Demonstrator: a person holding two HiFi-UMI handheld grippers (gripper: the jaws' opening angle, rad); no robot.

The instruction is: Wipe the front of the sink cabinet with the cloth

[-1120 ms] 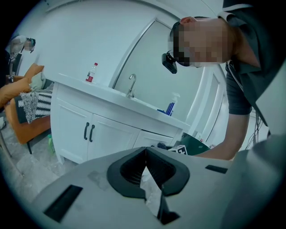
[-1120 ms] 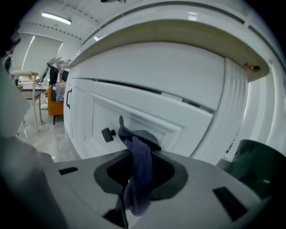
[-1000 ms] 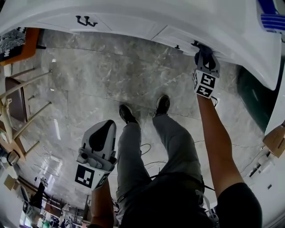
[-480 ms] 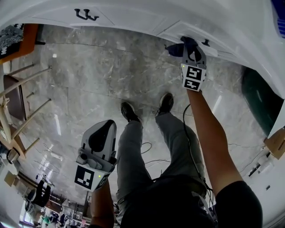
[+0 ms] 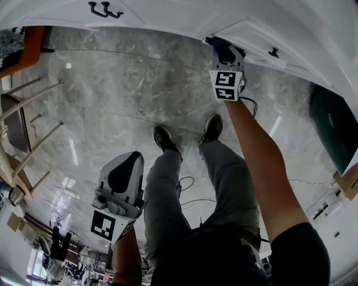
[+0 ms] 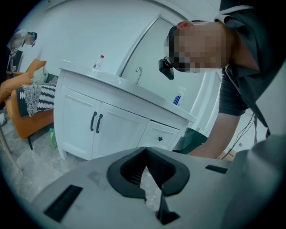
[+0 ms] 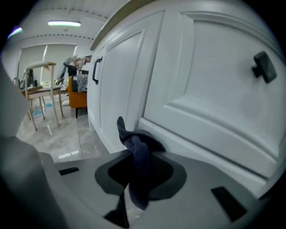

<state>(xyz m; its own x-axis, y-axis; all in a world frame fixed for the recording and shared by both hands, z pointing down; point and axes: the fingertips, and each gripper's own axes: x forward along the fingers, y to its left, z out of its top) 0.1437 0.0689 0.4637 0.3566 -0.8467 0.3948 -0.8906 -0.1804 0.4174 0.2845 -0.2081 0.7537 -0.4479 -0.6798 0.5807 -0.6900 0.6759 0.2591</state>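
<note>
The white sink cabinet (image 5: 184,19) runs along the top of the head view, with two black door handles (image 5: 103,9) and a drawer knob (image 5: 273,53). My right gripper (image 5: 215,43) is shut on a dark blue cloth (image 7: 136,154), which is pressed against the cabinet's lower rail beside the drawer (image 7: 214,98). In the right gripper view the cloth sticks up between the jaws and touches the white front. My left gripper (image 5: 131,165) hangs low over the floor, far from the cabinet, jaws shut with nothing in them. The left gripper view shows the cabinet (image 6: 111,129) from a distance.
The person's legs and shoes (image 5: 187,137) stand on the grey marble floor (image 5: 106,95). Wooden chairs (image 5: 17,128) stand at the left. An orange seat (image 5: 22,47) sits at the far left. A dark green bin (image 5: 330,128) stands right of the cabinet.
My right gripper has slid leftward along the cabinet front with the cloth, from beside the drawer knob to the drawer's left end. The left gripper has stayed where it was.
</note>
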